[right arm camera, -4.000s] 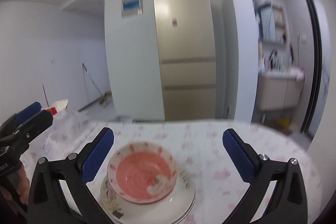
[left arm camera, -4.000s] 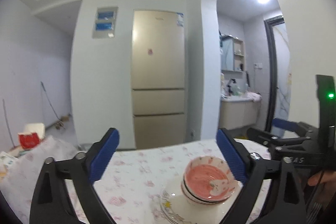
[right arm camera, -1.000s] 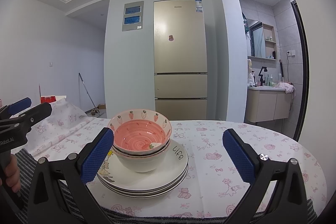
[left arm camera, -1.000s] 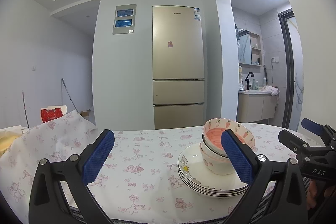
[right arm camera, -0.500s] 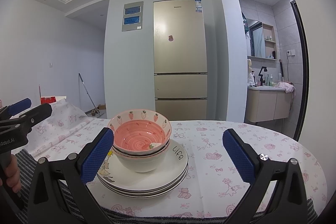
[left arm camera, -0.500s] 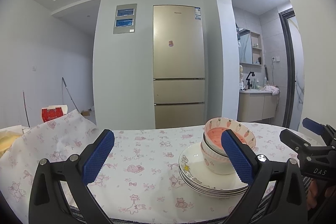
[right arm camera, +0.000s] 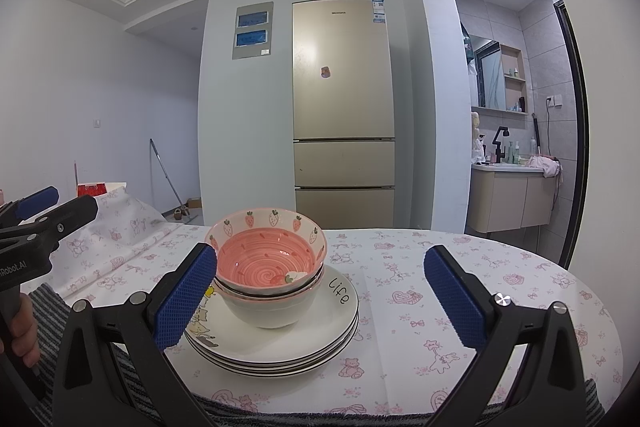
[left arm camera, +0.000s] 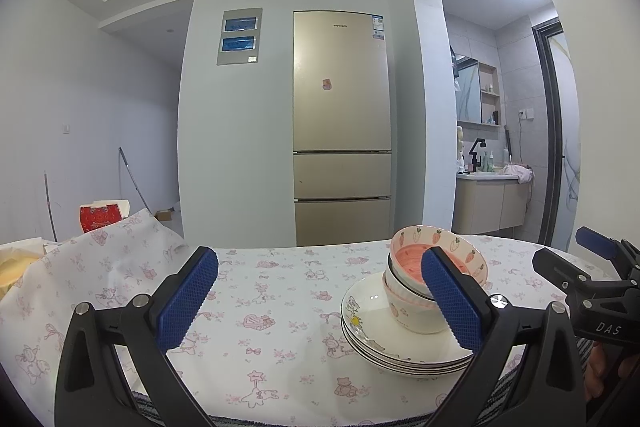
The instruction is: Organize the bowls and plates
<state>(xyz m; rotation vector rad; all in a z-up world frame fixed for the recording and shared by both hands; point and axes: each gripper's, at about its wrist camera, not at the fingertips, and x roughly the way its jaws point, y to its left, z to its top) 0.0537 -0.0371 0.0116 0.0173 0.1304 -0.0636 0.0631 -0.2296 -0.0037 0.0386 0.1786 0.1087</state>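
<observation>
Both grippers hang low at the near edge of the table (right arm camera: 460, 267), the left gripper (left arm camera: 320, 299) and the right gripper (right arm camera: 320, 291) each with its blue pads spread wide and holding nothing. Just beyond them stands a stack of plates (right arm camera: 280, 343) with nested bowls (right arm camera: 268, 267) on top, the uppermost pink inside with strawberries round its rim. It looks like glazed ceramic, so I'd guess heavy, slick and chippable; take a bowl by its rim wall, a plate by its outer lip.
</observation>
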